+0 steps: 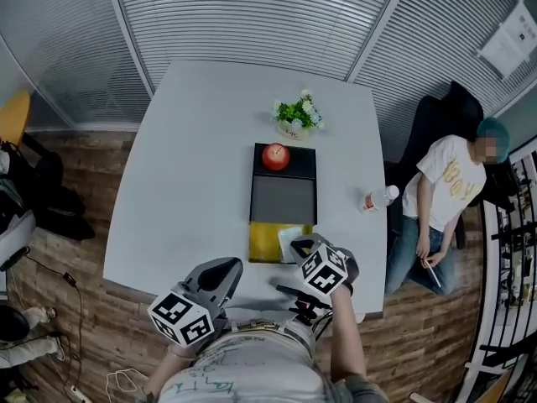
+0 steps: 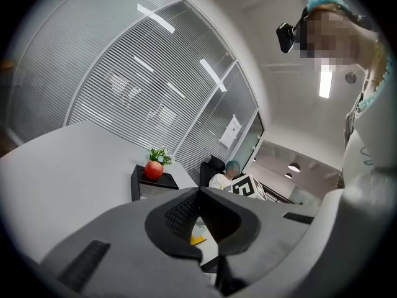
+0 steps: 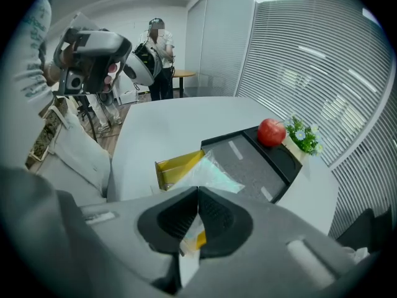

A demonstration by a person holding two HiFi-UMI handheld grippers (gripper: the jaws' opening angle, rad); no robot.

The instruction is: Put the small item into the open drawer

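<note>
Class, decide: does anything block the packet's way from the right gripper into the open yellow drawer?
Nothing visible does. The right gripper pinches the packet right at the yellow drawer; the apple sits farther back.

Likely an office meeting room: blind-covered glass partitions (image 1: 252,15), white table (image 1: 193,166), black chair (image 1: 445,116).

Red apple (image 1: 275,155), black cabinet (image 1: 303,163), yellow drawer (image 1: 263,243), white counter (image 1: 193,166), green plant (image 1: 298,112) with white flowers, clear bluish packet (image 3: 217,174).
</note>
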